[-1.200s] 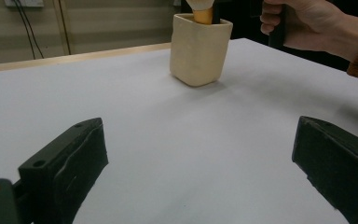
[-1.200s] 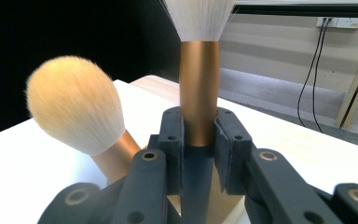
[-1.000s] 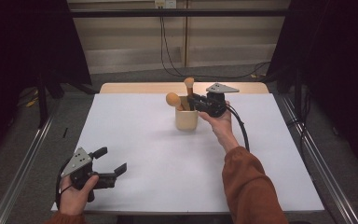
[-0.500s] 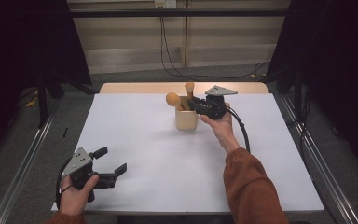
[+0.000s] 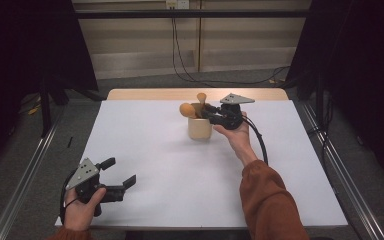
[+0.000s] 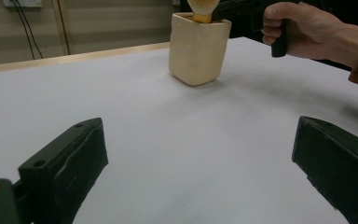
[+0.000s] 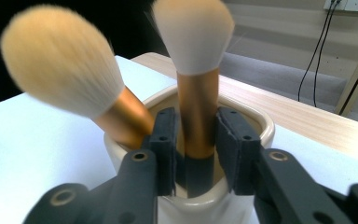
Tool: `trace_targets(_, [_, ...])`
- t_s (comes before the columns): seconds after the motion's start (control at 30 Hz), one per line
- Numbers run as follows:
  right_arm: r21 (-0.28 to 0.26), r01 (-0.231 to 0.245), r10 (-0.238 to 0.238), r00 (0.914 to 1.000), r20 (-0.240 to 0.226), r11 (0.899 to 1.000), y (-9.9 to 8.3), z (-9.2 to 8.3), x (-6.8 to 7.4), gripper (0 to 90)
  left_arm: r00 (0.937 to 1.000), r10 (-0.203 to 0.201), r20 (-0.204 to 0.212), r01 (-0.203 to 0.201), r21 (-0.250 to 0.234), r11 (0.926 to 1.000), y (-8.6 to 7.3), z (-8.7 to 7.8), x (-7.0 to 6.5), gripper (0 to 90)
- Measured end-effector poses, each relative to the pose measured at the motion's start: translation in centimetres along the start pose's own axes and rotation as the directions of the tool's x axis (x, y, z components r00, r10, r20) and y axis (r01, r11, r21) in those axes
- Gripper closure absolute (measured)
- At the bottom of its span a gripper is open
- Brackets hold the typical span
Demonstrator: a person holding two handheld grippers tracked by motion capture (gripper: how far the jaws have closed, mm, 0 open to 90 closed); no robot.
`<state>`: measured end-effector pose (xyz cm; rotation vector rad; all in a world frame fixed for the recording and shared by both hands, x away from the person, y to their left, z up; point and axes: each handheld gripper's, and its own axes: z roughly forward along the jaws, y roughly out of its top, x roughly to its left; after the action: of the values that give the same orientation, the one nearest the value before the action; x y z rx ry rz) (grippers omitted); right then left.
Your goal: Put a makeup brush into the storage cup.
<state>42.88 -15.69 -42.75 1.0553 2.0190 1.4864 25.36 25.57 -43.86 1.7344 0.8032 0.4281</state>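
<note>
Right gripper view looks straight along the right gripper (image 7: 193,140), whose jaws have just been opening around the upright brush (image 7: 196,84): the pale-headed brush's gold handle stands between the 2 pads with a thin gap showing on each side, so the grip looks released rather than firm. That brush stands in the cream cup (image 7: 261,128), far centre of the table (image 5: 145,150) in the high view, beside the leaning brush (image 7: 70,79) with its orange-gold ferrule. Judging this as a release, the sound way is to spread the jaws a little more, then draw back level, away from the cup, without nudging either handle or the rim. The left gripper (image 5: 114,176) rests at the near-left corner, jaws wide apart and empty.
</note>
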Motion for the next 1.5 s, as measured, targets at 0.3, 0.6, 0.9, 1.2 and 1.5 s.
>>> trace_targets(0.3, [-0.011, -0.011, 0.011, 0.9999, 0.011, 1.0, 0.1, -0.4, -0.1, 58.7, 1.0, -0.007, 0.0, 0.007, -0.001, 1.0, 0.0, 0.2, 0.1, 3.0])
trace_targets(0.6, [-0.008, -0.01, 0.01, 0.9999, 0.007, 1.0, 0.3, -1.9, -0.5, 37.0, 0.9997, -0.025, -0.002, 0.025, -0.014, 0.9996, 0.2, 0.6, 0.2, 3.0])
trace_targets(0.9, [-0.032, -0.075, 0.075, 0.9972, 0.003, 0.997, 0.1, -3.5, -1.3, 10.2, 0.9996, -0.026, -0.003, 0.026, -0.008, 0.9996, 0.2, 0.8, 0.3, 3.0])
trace_targets(1.2, [-0.047, -0.088, 0.089, 0.9959, 0.019, 0.995, -0.5, -5.3, -0.9, 4.8, 0.9998, -0.018, -0.012, 0.018, -0.027, 0.9995, 0.1, -0.1, 0.1, 3.0])
trace_targets(1.5, [-0.041, -0.077, 0.08, 0.9945, 0.067, 0.996, -1.5, -6.5, -0.8, 3.7, 0.9996, -0.024, -0.014, 0.024, -0.025, 0.9994, 0.1, -0.1, 0.2, 3.0])
